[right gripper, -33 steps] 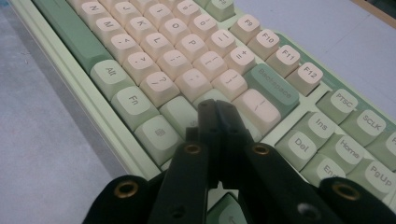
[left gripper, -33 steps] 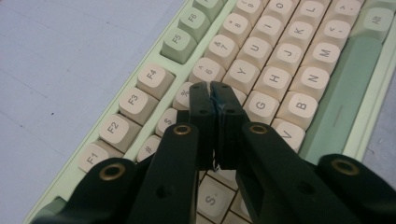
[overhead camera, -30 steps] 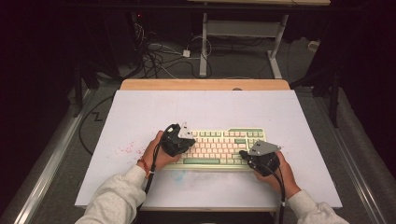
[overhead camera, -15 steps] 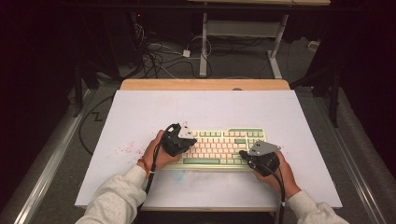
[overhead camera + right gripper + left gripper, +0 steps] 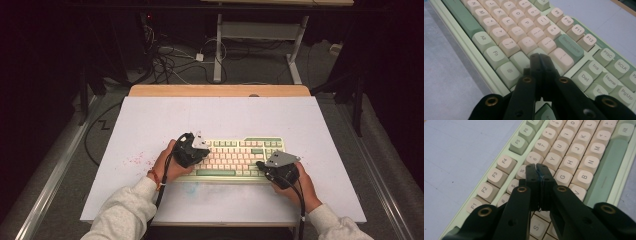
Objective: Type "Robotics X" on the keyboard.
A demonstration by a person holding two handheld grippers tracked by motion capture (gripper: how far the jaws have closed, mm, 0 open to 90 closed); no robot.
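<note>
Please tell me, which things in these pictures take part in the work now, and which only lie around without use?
In use:
- pale green keyboard with cream keys
- left gripper, jaws shut, over the number row
- right gripper, jaws shut, over the right-hand keys

Lying about:
- white table cover
- tangled dark cables on the floor
- pink stain

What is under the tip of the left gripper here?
The left gripper, jaws closed, sits over the keyboard at its number row, near the 5 and 6 keys. The key directly beneath the tip is covered.

The keyboard [image 5: 235, 157] lies on the table [image 5: 150, 125], apparently toward its near edge.
</note>
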